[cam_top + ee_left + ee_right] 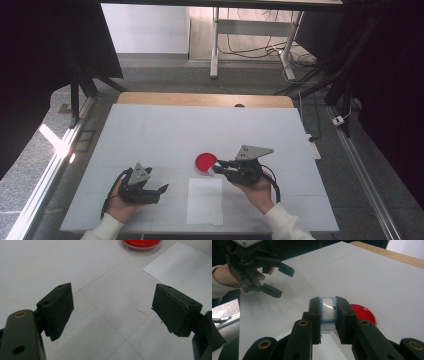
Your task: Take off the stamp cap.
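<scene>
The right gripper (327,312) pinches a small, light, rigid-looking blue-and-white tool (327,310) by its flat sides, the red dish (363,313) just beyond its jaws, while the left gripper (112,312) rests spread, holding nothing.

The high view is evenly lit over the white table (150,135), while both side margins fall into near black. A bright streak of light glares on the floor (52,137) at the left. Shadows under the hands are soft and short. In the left gripper view the near fingers (60,310) look soft and the picture is slightly grainy. In the right gripper view a glare patch sits on the held blue piece (328,308), and the foreground is blurred.
</scene>
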A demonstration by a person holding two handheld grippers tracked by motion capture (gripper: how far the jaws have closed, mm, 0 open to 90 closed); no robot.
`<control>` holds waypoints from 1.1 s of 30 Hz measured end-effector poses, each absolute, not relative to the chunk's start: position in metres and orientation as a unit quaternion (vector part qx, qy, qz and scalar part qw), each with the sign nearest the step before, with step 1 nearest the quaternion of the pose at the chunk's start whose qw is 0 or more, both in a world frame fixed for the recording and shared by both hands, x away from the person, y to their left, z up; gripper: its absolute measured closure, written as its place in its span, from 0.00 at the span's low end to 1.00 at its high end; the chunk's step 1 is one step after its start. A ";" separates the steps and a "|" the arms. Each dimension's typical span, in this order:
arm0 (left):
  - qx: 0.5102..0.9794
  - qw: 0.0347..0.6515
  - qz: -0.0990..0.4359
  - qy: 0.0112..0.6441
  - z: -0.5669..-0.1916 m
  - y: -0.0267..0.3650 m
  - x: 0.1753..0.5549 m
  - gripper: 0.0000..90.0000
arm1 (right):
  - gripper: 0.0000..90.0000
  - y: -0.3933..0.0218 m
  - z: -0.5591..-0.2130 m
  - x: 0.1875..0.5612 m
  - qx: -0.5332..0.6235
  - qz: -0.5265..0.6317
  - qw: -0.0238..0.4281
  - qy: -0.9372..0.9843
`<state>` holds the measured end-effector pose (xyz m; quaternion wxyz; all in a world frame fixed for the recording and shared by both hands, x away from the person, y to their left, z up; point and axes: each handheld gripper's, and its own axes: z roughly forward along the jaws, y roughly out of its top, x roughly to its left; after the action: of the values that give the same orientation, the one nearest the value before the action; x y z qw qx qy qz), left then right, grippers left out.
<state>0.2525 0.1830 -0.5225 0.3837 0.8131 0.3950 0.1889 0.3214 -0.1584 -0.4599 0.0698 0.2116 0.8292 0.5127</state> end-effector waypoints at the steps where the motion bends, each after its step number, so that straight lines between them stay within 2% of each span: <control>1: 0.813 0.385 0.189 0.394 -0.522 0.182 0.253 0.20 | 0.83 -0.159 -0.460 0.322 0.212 0.513 0.070 0.829; 33: 0.817 0.411 0.199 0.353 -0.507 0.142 0.260 0.20 | 0.83 -0.160 -0.459 0.320 0.227 0.518 0.094 0.819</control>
<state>0.2600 0.1424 -0.5067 0.4108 0.8167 0.3530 0.1991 0.3200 -0.1596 -0.4592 0.0944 0.2265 0.8193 0.5182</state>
